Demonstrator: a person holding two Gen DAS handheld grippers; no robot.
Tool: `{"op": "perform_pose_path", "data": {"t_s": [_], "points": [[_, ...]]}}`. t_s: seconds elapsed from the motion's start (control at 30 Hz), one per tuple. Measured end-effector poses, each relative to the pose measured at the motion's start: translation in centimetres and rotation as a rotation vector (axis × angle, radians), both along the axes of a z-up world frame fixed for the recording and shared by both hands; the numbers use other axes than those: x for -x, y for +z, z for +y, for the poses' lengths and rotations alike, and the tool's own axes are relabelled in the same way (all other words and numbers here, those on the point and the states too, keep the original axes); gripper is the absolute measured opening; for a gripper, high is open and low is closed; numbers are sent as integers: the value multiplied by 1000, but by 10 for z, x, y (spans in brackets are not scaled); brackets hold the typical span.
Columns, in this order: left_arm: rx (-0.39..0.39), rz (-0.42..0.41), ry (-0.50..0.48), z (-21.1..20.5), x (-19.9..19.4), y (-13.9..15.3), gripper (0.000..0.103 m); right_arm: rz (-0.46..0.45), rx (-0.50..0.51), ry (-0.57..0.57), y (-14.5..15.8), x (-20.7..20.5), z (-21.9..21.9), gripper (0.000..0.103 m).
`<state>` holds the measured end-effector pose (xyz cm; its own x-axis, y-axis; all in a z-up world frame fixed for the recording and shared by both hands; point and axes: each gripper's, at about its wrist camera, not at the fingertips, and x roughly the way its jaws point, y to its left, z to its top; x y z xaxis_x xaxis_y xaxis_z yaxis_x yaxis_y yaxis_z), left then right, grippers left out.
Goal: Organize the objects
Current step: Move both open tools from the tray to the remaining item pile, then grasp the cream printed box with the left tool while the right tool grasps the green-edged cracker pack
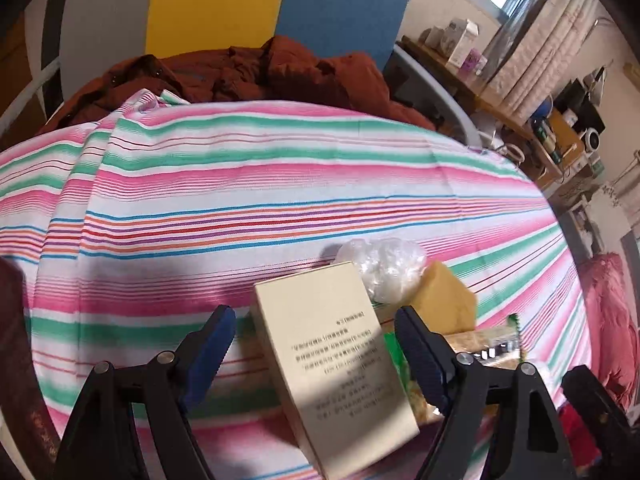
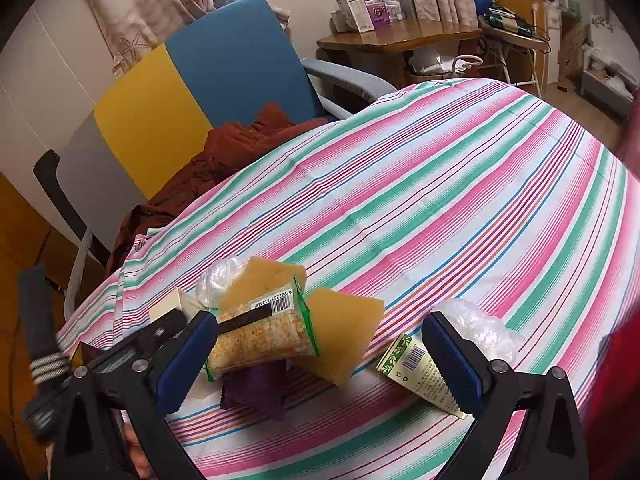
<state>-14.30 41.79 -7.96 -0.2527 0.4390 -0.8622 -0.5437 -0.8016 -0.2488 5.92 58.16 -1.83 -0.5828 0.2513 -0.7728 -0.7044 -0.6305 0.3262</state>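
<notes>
Left jaws: the left gripper [image 1: 314, 354] stands spread wide, pointing steeply down; a cream box [image 1: 336, 364] lies between the blue pads [image 1: 210, 354], but neither pad presses on it, so nothing is held.
Right jaws: the right gripper [image 2: 320, 360] is also spread, empty, hanging over the pile.
Surface: a striped cloth [image 2: 460, 184] covers it; most of it is bare, and the things are bunched at the near edge.
Pile: a snack pack [image 2: 260, 340] with a barcode leans on a purple wrapper [image 2: 256, 394]; two tan sponges [image 2: 344, 332] sit behind and beside it, touching; a clear bag [image 2: 218, 276] lies behind them.
Box: at the left end of the pile, printed face up, tilted with its far end resting by the bag.
Tube box: a small green-printed carton [image 2: 420, 376] lies just inside the right pad, with a second clear bag [image 2: 480, 328] behind it.
Step in hand: judged from the wide jaws straddling the box, either a pick is about to start or the box has just been set there; the view cannot settle which.
Next move: if a pick, lower the left jaws so the pads meet the box's long sides squarely, then close; the right pad sits near the snack pack, so it should clear it.
Risk: the tilted box may slide on the cloth.
</notes>
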Motion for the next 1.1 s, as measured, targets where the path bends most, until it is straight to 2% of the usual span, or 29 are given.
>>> {"op": "perform_pose_path", "data": {"t_s": [0.03, 0.07, 0.13, 0.23, 0.43, 0.53, 0.7, 0.97, 1.03, 1.1], "points": [[14, -3, -8, -1, 0, -5, 79, 0, 3, 1, 0, 0, 0, 103], [1, -16, -13, -3, 0, -7, 73, 0, 6, 4, -1, 1, 0, 103], [-34, -52, -24, -13, 0, -11, 70, -5, 6, 8, -1, 2, 1, 103], [-29, -53, -46, -27, -6, -10, 62, -3, 5, 11, 0, 3, 0, 103], [6, -4, -88, -56, -39, -7, 59, 4, 15, 10, -1, 3, 1, 103], [40, 27, -128, -64, -64, -8, 52, 6, 14, 11, 0, 3, 1, 103], [41, 62, -157, -75, -88, -9, 52, 4, 16, 29, -1, 4, -2, 103], [42, 58, -203, -81, -87, -9, 53, -53, -43, 142, 0, 21, -24, 103], [34, 56, -209, -84, -87, -9, 53, -82, -56, 244, 4, 32, -33, 103], [24, 47, -206, -86, -88, -8, 53, -146, -156, 385, 14, 46, -47, 103]]}}
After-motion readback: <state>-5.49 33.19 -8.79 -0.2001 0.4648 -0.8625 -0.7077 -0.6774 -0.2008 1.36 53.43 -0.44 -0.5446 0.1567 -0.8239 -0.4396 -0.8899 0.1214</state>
